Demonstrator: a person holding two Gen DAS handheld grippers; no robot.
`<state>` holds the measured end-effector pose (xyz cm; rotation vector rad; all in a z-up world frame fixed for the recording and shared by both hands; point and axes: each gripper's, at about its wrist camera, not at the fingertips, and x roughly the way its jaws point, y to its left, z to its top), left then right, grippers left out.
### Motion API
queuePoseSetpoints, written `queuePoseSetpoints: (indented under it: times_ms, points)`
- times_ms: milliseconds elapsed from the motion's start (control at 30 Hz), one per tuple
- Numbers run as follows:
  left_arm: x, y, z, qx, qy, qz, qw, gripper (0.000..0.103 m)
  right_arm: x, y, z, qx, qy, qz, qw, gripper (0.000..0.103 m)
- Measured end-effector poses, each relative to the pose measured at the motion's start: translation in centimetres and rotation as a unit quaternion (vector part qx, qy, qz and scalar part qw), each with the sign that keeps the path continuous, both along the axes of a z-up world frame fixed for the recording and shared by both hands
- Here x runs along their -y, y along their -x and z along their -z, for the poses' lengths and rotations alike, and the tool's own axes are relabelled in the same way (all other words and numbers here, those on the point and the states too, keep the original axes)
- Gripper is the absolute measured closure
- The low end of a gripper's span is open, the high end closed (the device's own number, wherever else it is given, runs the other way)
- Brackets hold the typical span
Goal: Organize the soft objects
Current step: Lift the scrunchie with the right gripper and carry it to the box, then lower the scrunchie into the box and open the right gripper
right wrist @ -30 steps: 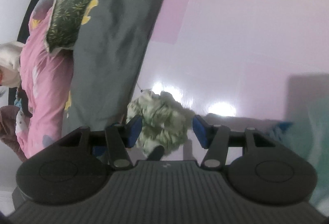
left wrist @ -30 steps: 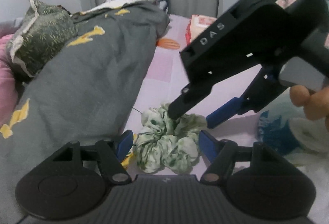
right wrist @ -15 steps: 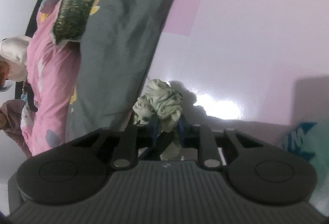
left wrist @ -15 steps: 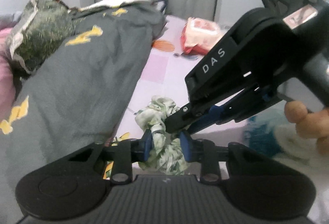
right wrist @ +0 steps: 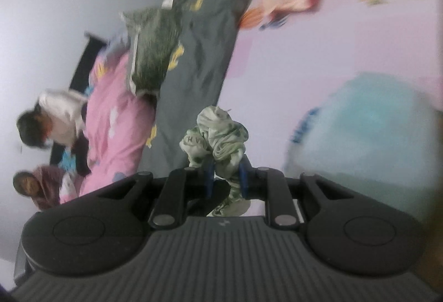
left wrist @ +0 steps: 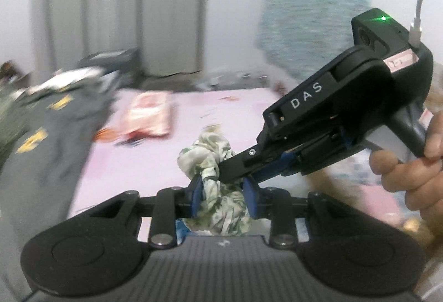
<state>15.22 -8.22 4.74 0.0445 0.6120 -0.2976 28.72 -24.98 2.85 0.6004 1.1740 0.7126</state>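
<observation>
A crumpled green-and-white patterned cloth (left wrist: 218,199) hangs in the air above the pink bed sheet (left wrist: 155,163). My left gripper (left wrist: 223,201) is shut on its lower part, blue pads pressing both sides. My right gripper (left wrist: 221,173), held by a hand (left wrist: 412,177), reaches in from the right and is shut on the same cloth higher up. In the right wrist view the cloth (right wrist: 218,135) bulges above my right gripper (right wrist: 224,181), pinched between its blue pads. Both views are motion-blurred.
A grey quilt with yellow shapes (right wrist: 205,33) and a pink blanket (right wrist: 116,119) lie along the left. A pink-red packet (left wrist: 149,116) rests farther back. A pale blue-green bundle (right wrist: 368,124) sits to the right. Curtains (left wrist: 116,5) hang behind. Two people (right wrist: 41,135) are at the far left.
Both grippers closed on the patterned cloth and lifted it off the sheet. The views swung upward, showing more wall and curtain.
</observation>
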Motion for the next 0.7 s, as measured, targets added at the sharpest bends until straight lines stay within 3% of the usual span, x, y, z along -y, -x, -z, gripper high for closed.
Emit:
queuePoseSetpoints:
  times_ms: [167, 367, 533, 700]
  points:
    - [7.3, 2.2, -1.2, 0.022, 0.003, 0.090, 0.9957, 0.068, 9.8, 5.3, -2.3, 0.027, -0.001, 0.076, 0.997, 0.086]
    - [14.5, 4.7, -1.0, 0.018, 0.009, 0.177, 0.9840, 0.068, 19.2, 12.1, -3.0, 0.037, 0.004, 0.159, 0.987, 0.086]
    - [18.0, 5.6, 0.5, -0.009, 0.003, 0.220, 0.9754, 0.068, 23.6, 16.3, -1.4, 0.020, 0.003, 0.203, 0.979, 0.085]
    - [19.3, 4.8, 2.6, -0.043, -0.015, 0.222, 0.9740, 0.068, 25.0, 17.4, 1.2, -0.001, -0.006, 0.216, 0.976, 0.085]
